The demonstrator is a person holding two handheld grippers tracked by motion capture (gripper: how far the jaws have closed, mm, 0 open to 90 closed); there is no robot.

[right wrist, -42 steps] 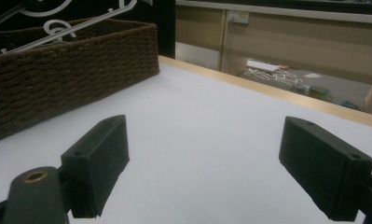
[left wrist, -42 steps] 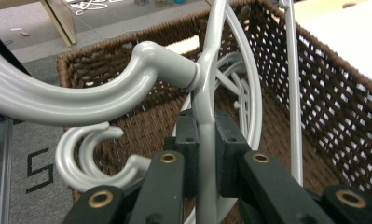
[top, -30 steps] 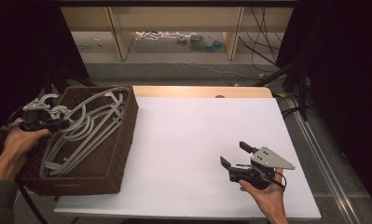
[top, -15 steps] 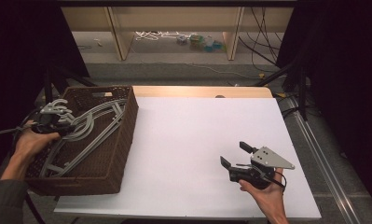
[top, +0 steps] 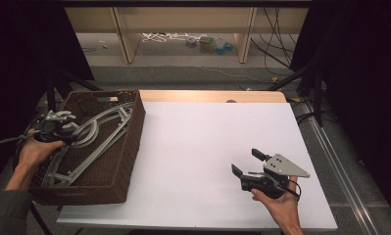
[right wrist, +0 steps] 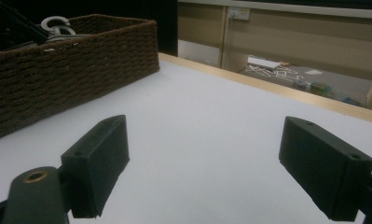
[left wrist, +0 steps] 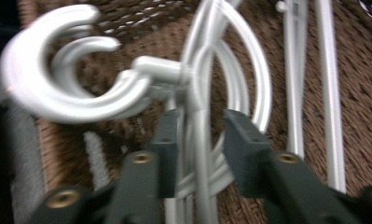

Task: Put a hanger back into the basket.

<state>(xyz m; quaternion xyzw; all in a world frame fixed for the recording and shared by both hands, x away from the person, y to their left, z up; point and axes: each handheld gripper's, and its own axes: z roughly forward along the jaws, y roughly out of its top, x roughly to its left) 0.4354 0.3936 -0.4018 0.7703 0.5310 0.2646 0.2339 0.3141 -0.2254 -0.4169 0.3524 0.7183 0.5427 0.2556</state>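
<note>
The hangers lie stacked in the wicker basket at the left of the high view, silver-grey, with their hooks bunched toward the basket's left rim. They look like light, stiff moulded plastic with a smooth, probably slippery finish, and since several nest together they are likely to snag on one another when one is lifted. The left claw sits low in the left gripper view with its two jaws a narrow gap apart on either side of the thin neck just below a hook, not yet pinching it as far as the blurred frame shows. That neck seems the sensible hold: it is narrow enough for the jaws and near the balance point, though a hanger may swing about it. The basket walls stand high around the stack, so a hanger probably has to rise clear of the rim before moving sideways; the long arms reach toward the upper part of the basket and could catch there. To the right of the basket the white surface is wide and bare, giving plenty of room to set things down. The right claw rests at the lower right of the high view, jaws spread wide and holding nothing, well apart from the basket.
</note>
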